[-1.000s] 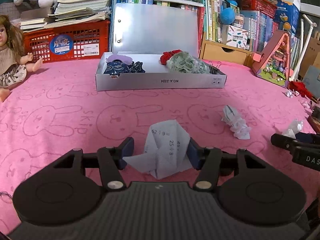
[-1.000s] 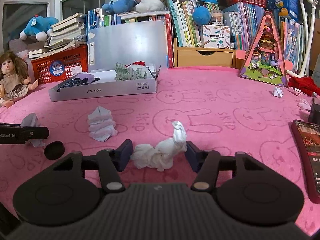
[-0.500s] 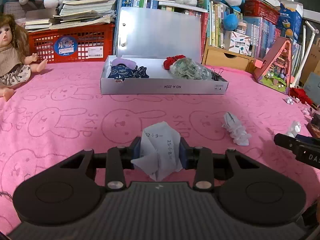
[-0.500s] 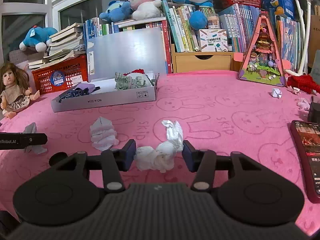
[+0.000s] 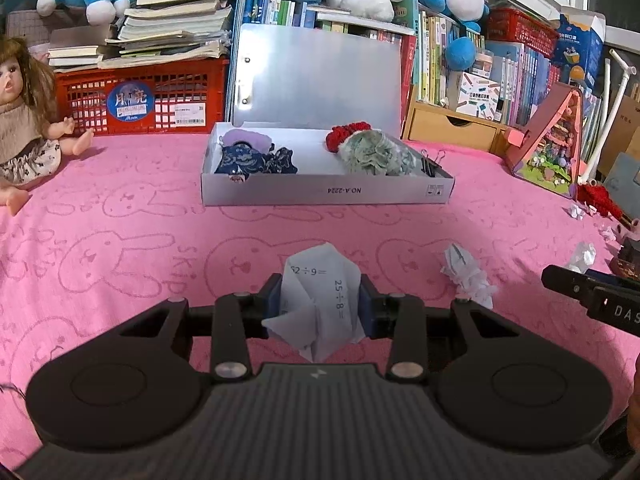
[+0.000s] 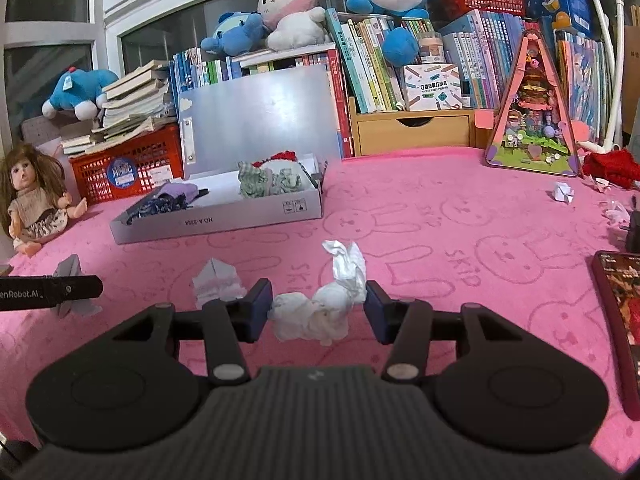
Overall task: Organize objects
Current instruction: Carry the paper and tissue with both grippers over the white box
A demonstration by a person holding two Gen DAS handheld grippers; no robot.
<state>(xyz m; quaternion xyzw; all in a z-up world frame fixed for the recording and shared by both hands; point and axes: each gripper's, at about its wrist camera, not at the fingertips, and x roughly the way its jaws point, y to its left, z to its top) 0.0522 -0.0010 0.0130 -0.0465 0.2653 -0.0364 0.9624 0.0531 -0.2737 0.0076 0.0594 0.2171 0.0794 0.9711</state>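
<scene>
My left gripper [image 5: 319, 307] is shut on a crumpled sheet of paper with printed sums [image 5: 320, 300] and holds it over the pink cloth. My right gripper [image 6: 319, 309] straddles a crumpled white tissue [image 6: 320, 312], its blue pads close on both sides, barely touching. A second crumpled paper [image 6: 218, 280] lies between the two grippers; it also shows in the left wrist view [image 5: 466, 276]. The open white box [image 5: 326, 192] with cloth items stands ahead, also in the right wrist view [image 6: 216, 222].
A doll [image 5: 20, 128] sits at the far left. A red crate [image 5: 140, 100], books and plush toys line the back. A pink toy house [image 6: 532, 120] stands right. A phone [image 6: 620, 320] lies at the right edge. Small paper scraps [image 6: 562, 192] lie at the right.
My left gripper closed on the paper with sums and lifted it slightly. My right gripper's fingers narrowed around the white tissue.
</scene>
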